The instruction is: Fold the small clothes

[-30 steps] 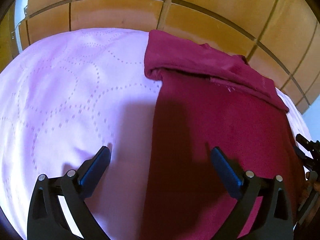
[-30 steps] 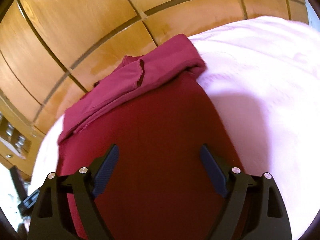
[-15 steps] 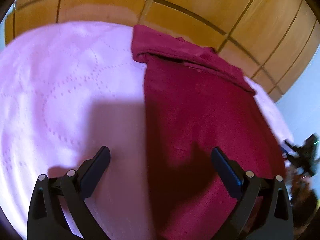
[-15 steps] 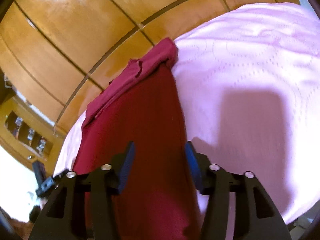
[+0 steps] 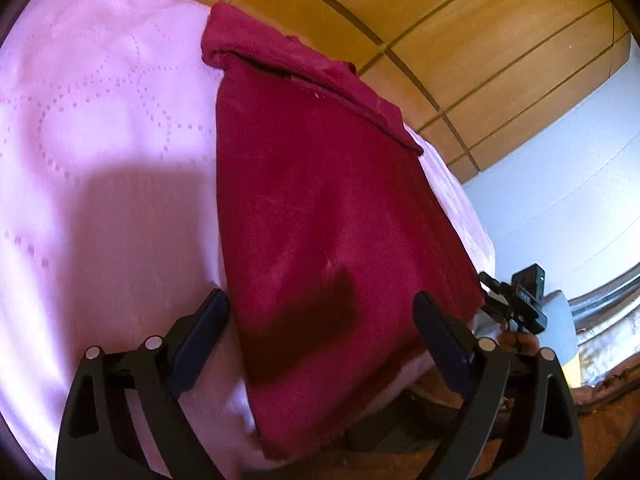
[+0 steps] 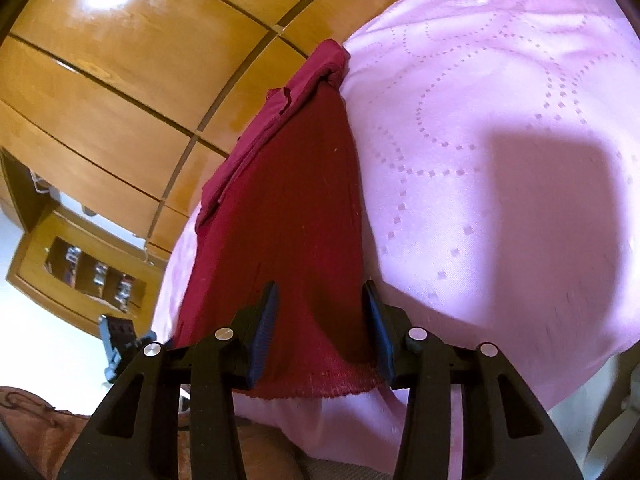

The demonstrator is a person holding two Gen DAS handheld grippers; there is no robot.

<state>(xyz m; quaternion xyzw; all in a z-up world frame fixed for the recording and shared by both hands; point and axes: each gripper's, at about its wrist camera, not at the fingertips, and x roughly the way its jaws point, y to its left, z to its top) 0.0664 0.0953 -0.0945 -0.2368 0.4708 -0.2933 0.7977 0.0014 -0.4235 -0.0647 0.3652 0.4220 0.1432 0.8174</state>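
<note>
A dark red garment [image 5: 320, 208] lies flat on the pink quilted bed [image 5: 104, 128], its far end folded over near the headboard. My left gripper [image 5: 320, 316] is open above its near left corner, one finger on either side of the cloth's left edge. In the right wrist view the garment [image 6: 288, 216] runs away from me. My right gripper [image 6: 320, 308] is open, narrower than before, with its fingers either side of the near hem [image 6: 320, 388] at the right corner. Neither gripper holds cloth.
A wooden panelled headboard [image 5: 420, 20] stands behind the bed. The bed's near edge [image 6: 340, 412] drops off just under both grippers. A wooden shelf unit [image 6: 80, 268] stands at the left. The other gripper [image 5: 520, 300] shows at the right of the left wrist view.
Both grippers have pulled back toward the near edge of the bed, to the garment's hem. My right gripper's jaws have narrowed. The garment has not moved.
</note>
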